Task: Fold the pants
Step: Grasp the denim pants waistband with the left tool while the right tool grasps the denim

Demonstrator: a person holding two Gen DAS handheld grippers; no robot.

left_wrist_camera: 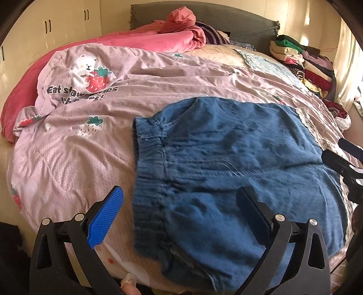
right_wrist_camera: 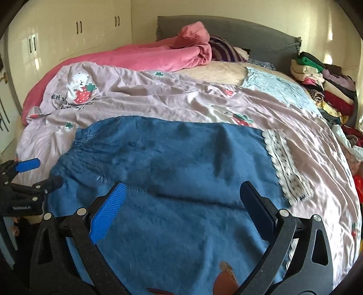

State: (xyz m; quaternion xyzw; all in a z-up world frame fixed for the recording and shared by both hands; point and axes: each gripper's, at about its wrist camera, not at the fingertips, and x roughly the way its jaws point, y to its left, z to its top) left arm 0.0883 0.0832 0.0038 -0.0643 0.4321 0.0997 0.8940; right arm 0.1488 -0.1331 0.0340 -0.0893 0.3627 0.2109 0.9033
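Blue denim pants [left_wrist_camera: 226,163] lie spread flat on the bed, elastic waistband [left_wrist_camera: 147,172] to the left, lace-trimmed leg hem [right_wrist_camera: 283,163] to the right. They also fill the middle of the right wrist view [right_wrist_camera: 170,163]. My left gripper [left_wrist_camera: 180,197] is open and empty, held over the waistband end near the front edge. My right gripper [right_wrist_camera: 183,192] is open and empty, held over the leg part. Each gripper shows in the other's view: the right one at the right edge [left_wrist_camera: 344,154], the left one at the left edge [right_wrist_camera: 38,172].
The pants rest on a pink strawberry-print quilt [left_wrist_camera: 90,136]. A pink blanket [left_wrist_camera: 158,38] is bunched at the grey headboard [left_wrist_camera: 238,20]. A stack of folded clothes [left_wrist_camera: 304,63] stands at the far right. White cupboards [right_wrist_camera: 68,29] line the left wall.
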